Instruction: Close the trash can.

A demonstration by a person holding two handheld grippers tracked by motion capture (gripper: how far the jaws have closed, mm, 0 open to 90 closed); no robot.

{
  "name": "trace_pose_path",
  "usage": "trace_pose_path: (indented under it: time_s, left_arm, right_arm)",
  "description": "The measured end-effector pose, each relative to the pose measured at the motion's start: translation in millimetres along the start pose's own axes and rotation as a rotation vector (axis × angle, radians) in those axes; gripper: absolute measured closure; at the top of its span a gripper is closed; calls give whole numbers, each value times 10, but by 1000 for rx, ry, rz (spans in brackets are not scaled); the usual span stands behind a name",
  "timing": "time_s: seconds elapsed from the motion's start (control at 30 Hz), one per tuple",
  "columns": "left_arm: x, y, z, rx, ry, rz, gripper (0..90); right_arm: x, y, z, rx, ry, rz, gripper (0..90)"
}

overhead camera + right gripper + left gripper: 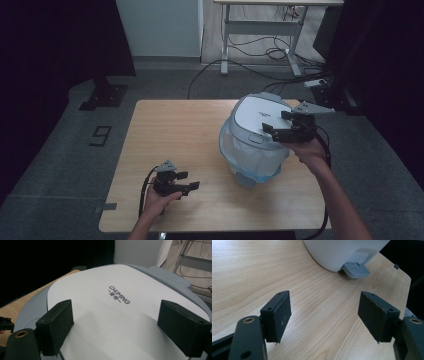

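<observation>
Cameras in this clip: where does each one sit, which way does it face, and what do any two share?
High view: above the person's side, looking forward and down on the table; forearms, left gripper, right gripper.
Left gripper view: low over the table, facing the bin and its pedal; open jaws.
Right gripper view: just above the bin's lid; open jaws.
All three share the bin.
</observation>
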State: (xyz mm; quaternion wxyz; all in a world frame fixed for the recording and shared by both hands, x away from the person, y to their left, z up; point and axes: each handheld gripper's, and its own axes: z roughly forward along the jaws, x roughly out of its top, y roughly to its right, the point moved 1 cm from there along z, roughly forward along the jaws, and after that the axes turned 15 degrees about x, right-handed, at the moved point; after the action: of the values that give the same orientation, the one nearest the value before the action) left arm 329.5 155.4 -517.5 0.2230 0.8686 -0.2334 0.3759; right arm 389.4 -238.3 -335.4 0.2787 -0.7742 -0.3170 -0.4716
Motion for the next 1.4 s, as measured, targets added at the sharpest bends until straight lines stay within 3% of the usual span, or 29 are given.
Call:
trace_pose_path:
  time_s: [0.13,0.17,0.67,0.83,1.0,1.4]
  left_arm:
    - [1,5,1,2,1,-1,266]
    - [0,5,2,2,0,-1,266]
    - [2,-5,-12,4,4,-2,266]
    - [0,-21,-11,7,5,-7,266]
    - [1,-12,-8,6,6,-5,266]
    - [0,-10,-5,11,7,-5,266]
  right_arm:
    - [26,-22,3,-17,-25,9,134]
    - [23,-33,14,-32,-52,-6,142]
    - [-31,-57,3,-36,-2,-18,144]
    - [-104,0,-111,-25,67,4,159]
    - [-170,24,-272,-33,103,1,162]
    - [-455,64,-607,-39,150,13,168]
